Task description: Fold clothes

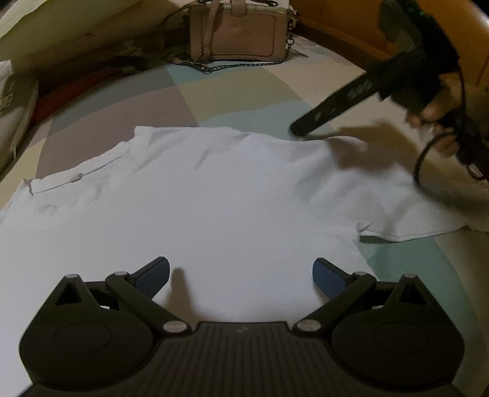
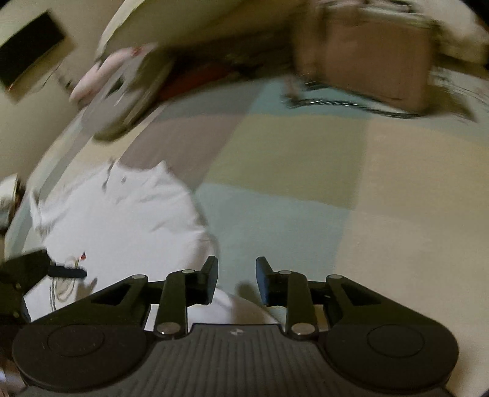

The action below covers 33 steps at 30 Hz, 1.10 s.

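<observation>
A white T-shirt [image 1: 214,195] lies spread flat on a bed with a pastel patchwork cover [image 1: 232,88]. My left gripper [image 1: 241,274] is open wide and empty, just above the shirt's near part. My right gripper shows in the left wrist view [image 1: 298,129] at the shirt's far right edge, its tip close to the fabric. In the right wrist view, which is blurred, the right gripper [image 2: 237,281] is open with a moderate gap and empty, over the shirt's edge [image 2: 122,220] and the cover [image 2: 290,183]. The left gripper's finger [image 2: 67,271] shows at the left there.
A beige handbag [image 1: 238,30] with a chain strap stands at the far end of the bed; it also shows in the right wrist view [image 2: 376,58]. Pillows and dark bedding [image 1: 18,100] lie at the left. An orange headboard [image 1: 336,24] is behind at the right.
</observation>
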### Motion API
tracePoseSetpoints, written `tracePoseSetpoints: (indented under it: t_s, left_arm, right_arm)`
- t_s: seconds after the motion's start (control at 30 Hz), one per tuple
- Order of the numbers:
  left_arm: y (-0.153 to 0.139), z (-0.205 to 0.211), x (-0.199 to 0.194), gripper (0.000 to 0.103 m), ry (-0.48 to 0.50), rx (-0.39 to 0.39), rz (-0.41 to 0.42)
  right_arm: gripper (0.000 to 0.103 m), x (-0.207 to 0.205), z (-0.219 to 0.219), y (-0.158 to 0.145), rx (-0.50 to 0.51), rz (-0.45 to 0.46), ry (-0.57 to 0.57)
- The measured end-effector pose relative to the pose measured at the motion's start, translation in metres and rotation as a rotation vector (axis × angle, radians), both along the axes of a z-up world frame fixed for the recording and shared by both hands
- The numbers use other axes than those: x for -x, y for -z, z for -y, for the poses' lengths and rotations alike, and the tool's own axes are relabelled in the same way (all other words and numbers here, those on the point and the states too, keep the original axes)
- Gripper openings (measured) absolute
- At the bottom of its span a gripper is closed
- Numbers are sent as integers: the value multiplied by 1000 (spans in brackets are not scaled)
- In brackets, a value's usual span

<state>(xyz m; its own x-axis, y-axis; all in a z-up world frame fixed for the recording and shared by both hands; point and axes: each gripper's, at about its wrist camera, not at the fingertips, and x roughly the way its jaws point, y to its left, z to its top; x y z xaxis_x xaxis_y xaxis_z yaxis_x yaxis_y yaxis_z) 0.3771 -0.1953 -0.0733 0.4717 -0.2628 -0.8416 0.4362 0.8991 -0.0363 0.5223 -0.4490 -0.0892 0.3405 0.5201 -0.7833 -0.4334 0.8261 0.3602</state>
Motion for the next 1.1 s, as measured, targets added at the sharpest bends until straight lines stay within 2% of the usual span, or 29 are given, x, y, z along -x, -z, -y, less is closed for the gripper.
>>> tracePoseSetpoints:
  t_s: [0.2,0.27,0.3,0.4,0.5,0.6,0.7,0.77,0.83,0.87,1.1]
  left_arm:
    - [5,-10,1,99,-9,3,2]
    - [7,-12,1,99,-14,8,-3]
    - [8,-12,1,99,-17,9,-5]
    - [7,-13,-1,99,-23,14,-1]
    - [3,-15,-2,99,-23,22,13]
    - [-1,-17,-4,99,-25,12,30]
    - [-3,-20,-6,99,-36,9,37]
    - [-4,-22,-7,99,-38,1,39]
    - [-5,-22,-6,99,-35,-7,39]
    - [-5,-21,-6,99,-33,-10,38]
    - [-8,-4,3,99,33,-27,30]
  right_arm:
    - [31,8,-37,9,110,55,-105]
    - [8,13,-43,7,150,71,-131]
    - [5,15,-46,6,160,71,-142]
    - [3,17,-54,5,196,90,-133]
    - [3,9,-55,3,272,154,-82]
    - [3,-4,-48,0,262,144,-26]
    - [12,3,-32,-10,226,144,36]
    - [29,16,-17,-20,185,144,92]
    - [43,38,4,-28,192,145,146]
    - [47,51,14,-31,202,145,172]
    - [48,141,107,-32,345,18,377]
